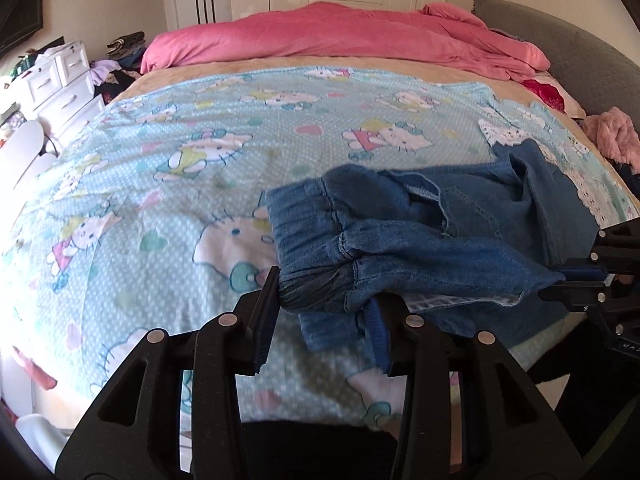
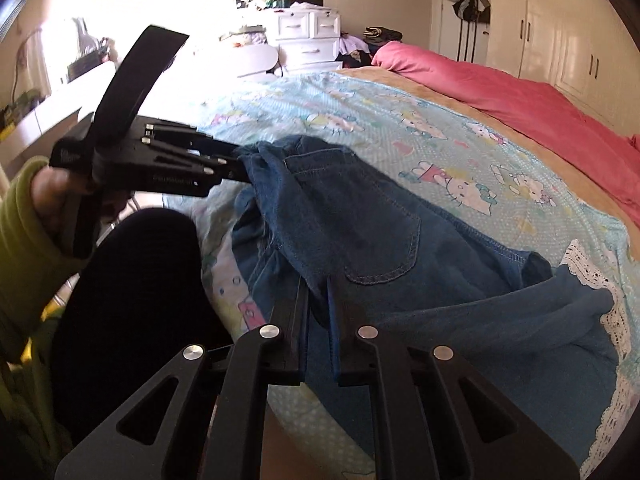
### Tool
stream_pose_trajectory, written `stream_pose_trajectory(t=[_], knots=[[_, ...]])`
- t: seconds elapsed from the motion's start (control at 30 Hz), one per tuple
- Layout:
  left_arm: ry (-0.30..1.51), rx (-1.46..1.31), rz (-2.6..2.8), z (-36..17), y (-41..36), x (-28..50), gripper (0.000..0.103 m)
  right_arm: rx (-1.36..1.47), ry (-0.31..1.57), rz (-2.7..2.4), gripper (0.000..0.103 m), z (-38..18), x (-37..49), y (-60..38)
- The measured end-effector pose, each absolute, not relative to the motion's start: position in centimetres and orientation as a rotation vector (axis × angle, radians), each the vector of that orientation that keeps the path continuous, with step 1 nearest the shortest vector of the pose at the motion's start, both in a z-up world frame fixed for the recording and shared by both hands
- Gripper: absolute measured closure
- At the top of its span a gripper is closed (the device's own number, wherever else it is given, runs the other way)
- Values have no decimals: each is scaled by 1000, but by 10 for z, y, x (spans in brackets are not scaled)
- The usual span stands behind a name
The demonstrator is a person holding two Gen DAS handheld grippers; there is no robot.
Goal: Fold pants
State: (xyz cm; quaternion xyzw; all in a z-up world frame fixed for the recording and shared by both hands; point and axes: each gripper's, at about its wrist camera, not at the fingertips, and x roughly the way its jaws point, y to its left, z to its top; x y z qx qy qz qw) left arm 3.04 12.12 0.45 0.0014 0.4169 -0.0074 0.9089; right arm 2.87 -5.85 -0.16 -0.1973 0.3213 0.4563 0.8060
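Observation:
Blue denim pants (image 1: 416, 236) lie crumpled on the near right part of the bed, elastic waistband to the left. My left gripper (image 1: 324, 296) stands open, its jaws wide apart around the waistband edge, which rests between them. In the right wrist view the left gripper (image 2: 244, 164) touches the waistband end of the pants (image 2: 360, 232). My right gripper (image 2: 318, 292) is shut on a fold of denim near the back pocket. In the left wrist view the right gripper (image 1: 560, 280) pinches the fabric at the right.
The bed has a light blue cartoon-cat sheet (image 1: 240, 152) and a pink duvet (image 1: 352, 36) bunched at the far end. A white drawer unit (image 1: 60, 80) stands left of the bed. A grey headboard (image 1: 568, 56) is at the right. My dark-trousered leg (image 2: 132, 304) is at the bed edge.

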Motion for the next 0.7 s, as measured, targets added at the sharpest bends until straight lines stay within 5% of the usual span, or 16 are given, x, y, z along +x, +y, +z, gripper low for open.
stream_pose_trajectory(t=[0.5,0.7], knots=[[815,-25,-17,35,113,1,65,-465,768,1012,95,-28,22,-50],[912,28,-34,3,85,34,65,-426,817,1031,85,-22,22,-61]])
